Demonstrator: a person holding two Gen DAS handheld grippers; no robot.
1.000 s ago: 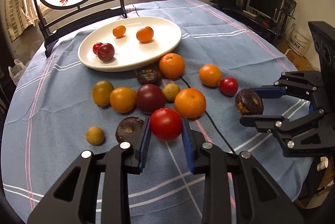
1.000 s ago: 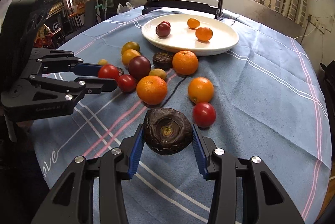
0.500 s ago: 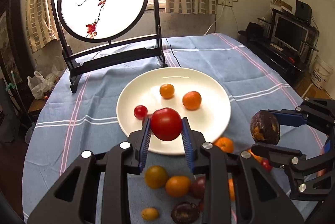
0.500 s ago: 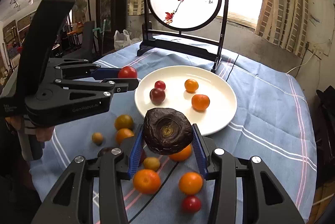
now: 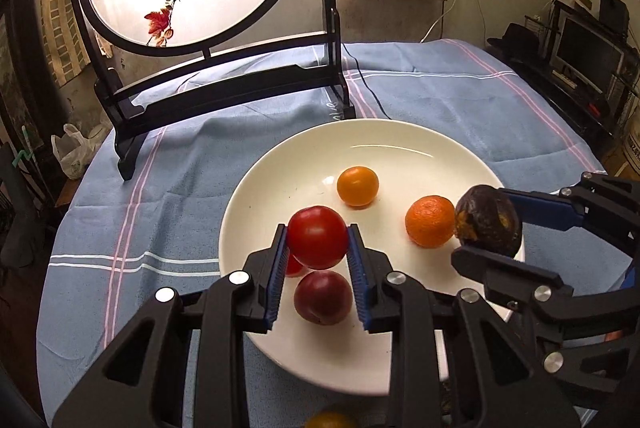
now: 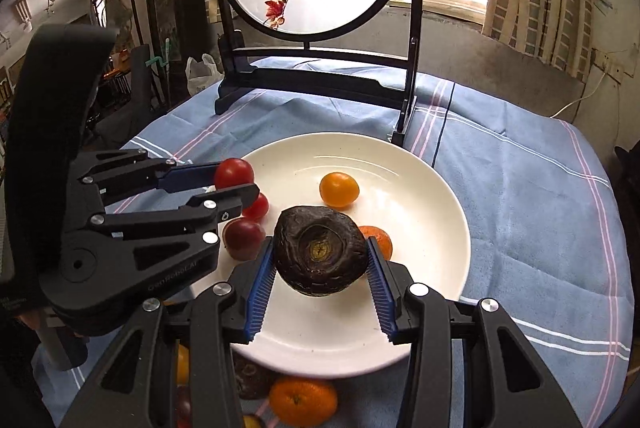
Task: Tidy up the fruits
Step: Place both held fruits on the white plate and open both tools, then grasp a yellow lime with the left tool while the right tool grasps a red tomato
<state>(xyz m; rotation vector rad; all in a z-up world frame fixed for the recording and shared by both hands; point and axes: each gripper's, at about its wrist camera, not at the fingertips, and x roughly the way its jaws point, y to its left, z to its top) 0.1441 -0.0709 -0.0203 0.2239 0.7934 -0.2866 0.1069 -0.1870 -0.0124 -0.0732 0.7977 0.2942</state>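
With both grippers hanging over the white plate [image 5: 256, 188], this looks like mid-task, two drops pending.

Left gripper [image 5: 317, 244]: pads pinching a red tomato [image 5: 317, 237], held above the plate's 8 o'clock zone. Right gripper [image 6: 320, 260]: pads pinching a dark wrinkled fruit [image 6: 320, 256], over the plate centre in its own view, toward 4 o'clock in the left wrist view. Neither fruit touches the plate as far as I can tell.

Already on the plate: small orange-yellow fruit [image 5: 357, 186] near centre, mandarin [image 5: 430, 221] at 3 o'clock, dark red plum [image 5: 323, 297] at 7 o'clock directly under the left pads, small red tomato [image 6: 256, 207] just beside it, mostly hidden in the left wrist view.

Still on the blue tablecloth [image 6: 520, 188], at the plate's 6 o'clock edge: an orange [image 6: 303, 400], another dark fruit [image 6: 250, 376] behind the right gripper's frame, plus slivers of more fruit I can't identify.

My read: four placed, two in hand, several left. Risk: the held tomato comes down on the plum and rolls; a shift toward open plate at 10–12 o'clock looks safer.
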